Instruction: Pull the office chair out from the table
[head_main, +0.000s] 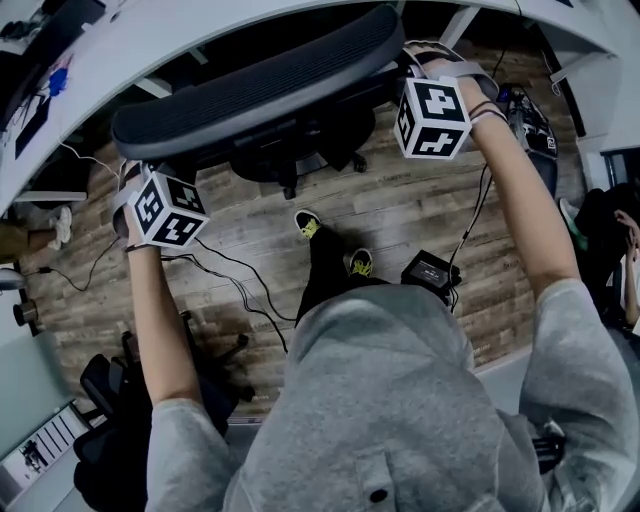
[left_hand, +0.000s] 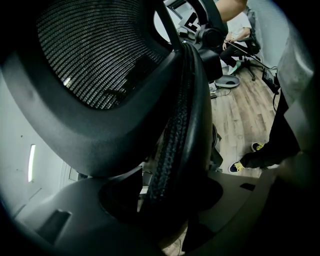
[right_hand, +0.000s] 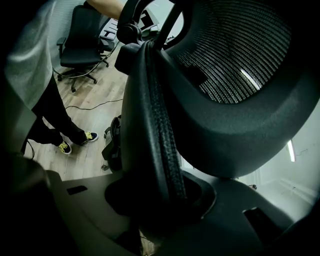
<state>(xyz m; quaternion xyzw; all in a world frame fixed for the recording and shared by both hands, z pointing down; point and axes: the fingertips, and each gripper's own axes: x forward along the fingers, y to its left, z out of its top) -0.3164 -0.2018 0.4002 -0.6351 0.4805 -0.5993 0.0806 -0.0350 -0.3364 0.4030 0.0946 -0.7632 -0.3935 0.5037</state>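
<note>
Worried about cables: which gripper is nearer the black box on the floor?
Right. The right gripper clamps the chair back nearest the box; the left gripper clamps its far end.

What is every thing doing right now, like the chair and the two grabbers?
office chair: upright, gripped at both sides of its back, close to the table.
left gripper: shut on the office chair.
right gripper: shut on the office chair.
table: standing just beyond the chair.
cables: lying loose on the floor.
</note>
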